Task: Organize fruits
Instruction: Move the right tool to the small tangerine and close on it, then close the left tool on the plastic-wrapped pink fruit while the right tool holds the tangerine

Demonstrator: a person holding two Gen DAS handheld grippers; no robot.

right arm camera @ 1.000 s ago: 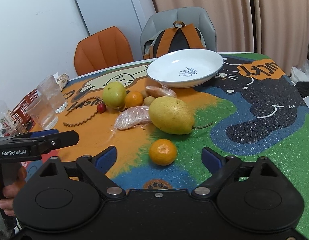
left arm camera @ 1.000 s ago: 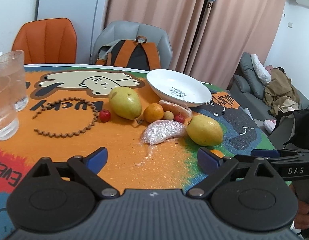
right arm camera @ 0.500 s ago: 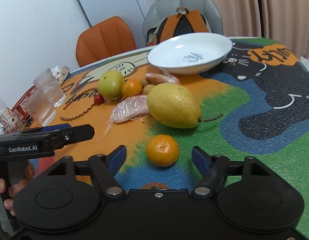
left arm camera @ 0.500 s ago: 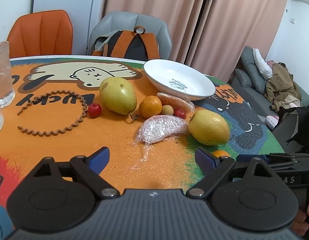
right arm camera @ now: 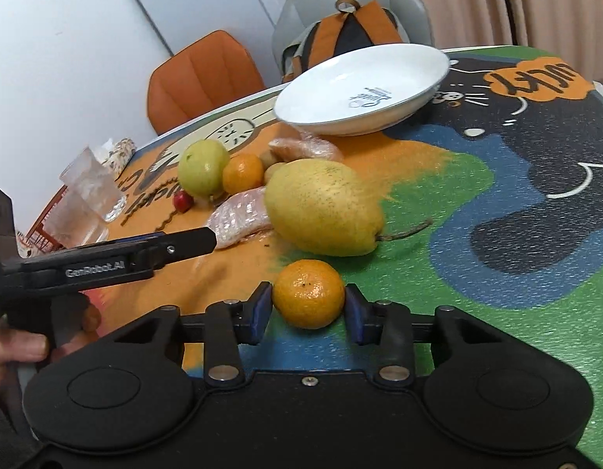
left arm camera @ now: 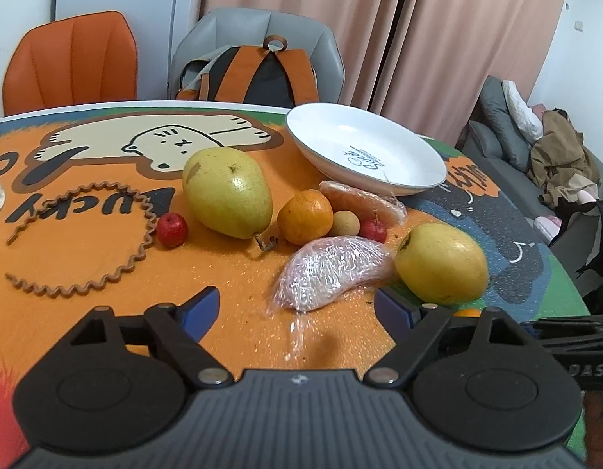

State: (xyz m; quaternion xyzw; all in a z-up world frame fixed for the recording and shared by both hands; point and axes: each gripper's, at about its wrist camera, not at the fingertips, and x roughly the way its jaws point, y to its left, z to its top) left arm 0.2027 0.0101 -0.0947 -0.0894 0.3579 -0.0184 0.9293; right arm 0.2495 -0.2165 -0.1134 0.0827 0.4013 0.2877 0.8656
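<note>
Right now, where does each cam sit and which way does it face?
Left wrist: on the left gripper, angled down over the table at the wrapped fruit; own fingers closing, nothing between.
Right wrist: on the right gripper, angled down; fingers closing around the near mandarin; a hand holding the left gripper shows at left.
Shared: white plate, pears, wrapped fruit, backpack.
</note>
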